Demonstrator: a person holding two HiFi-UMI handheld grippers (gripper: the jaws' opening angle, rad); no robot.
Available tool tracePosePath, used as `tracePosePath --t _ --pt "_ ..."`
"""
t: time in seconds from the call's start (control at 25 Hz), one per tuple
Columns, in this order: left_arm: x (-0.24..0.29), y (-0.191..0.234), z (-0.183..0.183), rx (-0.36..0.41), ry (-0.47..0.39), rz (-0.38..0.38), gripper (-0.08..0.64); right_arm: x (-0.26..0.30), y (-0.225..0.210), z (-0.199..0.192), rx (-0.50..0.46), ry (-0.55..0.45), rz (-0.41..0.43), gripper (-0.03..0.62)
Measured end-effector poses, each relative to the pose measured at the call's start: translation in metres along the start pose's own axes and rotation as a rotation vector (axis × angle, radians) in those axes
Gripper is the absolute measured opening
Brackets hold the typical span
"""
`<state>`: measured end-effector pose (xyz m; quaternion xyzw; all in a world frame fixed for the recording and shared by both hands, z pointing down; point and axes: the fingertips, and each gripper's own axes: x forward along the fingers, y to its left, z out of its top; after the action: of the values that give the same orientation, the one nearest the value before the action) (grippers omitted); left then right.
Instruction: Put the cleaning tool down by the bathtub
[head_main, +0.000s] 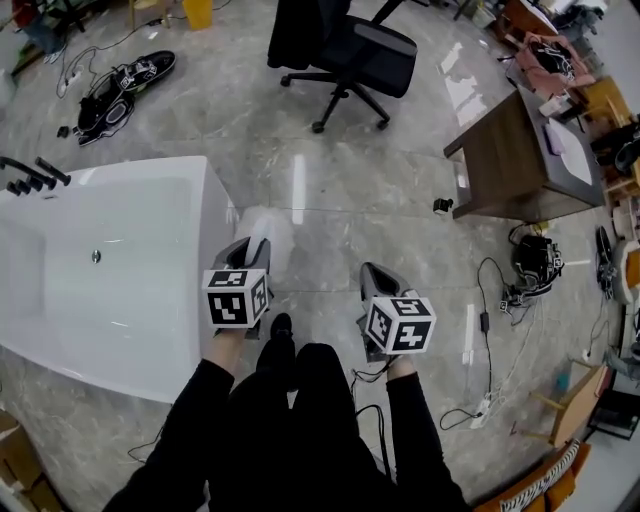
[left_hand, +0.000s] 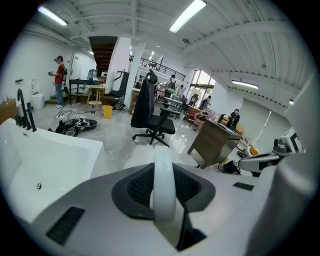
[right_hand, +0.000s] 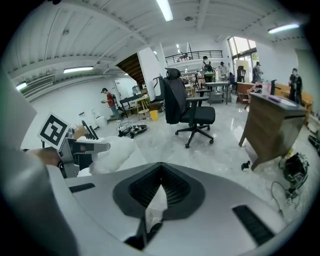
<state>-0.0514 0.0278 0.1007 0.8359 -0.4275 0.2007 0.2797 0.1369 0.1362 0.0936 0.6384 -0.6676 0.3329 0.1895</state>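
The white bathtub (head_main: 205, 175) stands at the left on the marble floor, also seen in the left gripper view (left_hand: 55, 145). My left gripper (head_main: 250, 248) hangs just beside the tub's right end, shut on the cleaning tool (head_main: 263, 228), a white fluffy head on a white handle (left_hand: 162, 187) that runs between the jaws. In the right gripper view the fluffy head (right_hand: 112, 150) sticks out of the left gripper (right_hand: 75, 147) above the tub's edge. My right gripper (head_main: 378, 272) is held level to the right, over bare floor, its jaws (right_hand: 160, 185) together at the tips with nothing held.
A black faucet (head_main: 30, 172) sits on the tub's far left rim. A black office chair (head_main: 355, 55) stands ahead, a brown wooden desk (head_main: 515, 160) at the right. Cables and a power strip (head_main: 482, 408) lie on the floor right. The person's black-clad legs are below.
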Motion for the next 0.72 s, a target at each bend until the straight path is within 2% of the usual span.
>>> tracePosePath --t 0.32,0.52,0.72 --pt "0.055 0.022 -0.009 -0.034 0.025 0.037 0.1 0.066 -0.023 0.013 -0.044 0.057 0.022 0.0" --pt "0.09 0.039 -0.021 -0.041 0.051 0.056 0.1 0.114 -0.025 0.015 -0.065 0.089 0.069 0.0" --pt "0.142 0.056 -0.034 -0.052 0.049 0.077 0.1 0.17 -0.041 0.005 -0.085 0.117 0.101 0.0"
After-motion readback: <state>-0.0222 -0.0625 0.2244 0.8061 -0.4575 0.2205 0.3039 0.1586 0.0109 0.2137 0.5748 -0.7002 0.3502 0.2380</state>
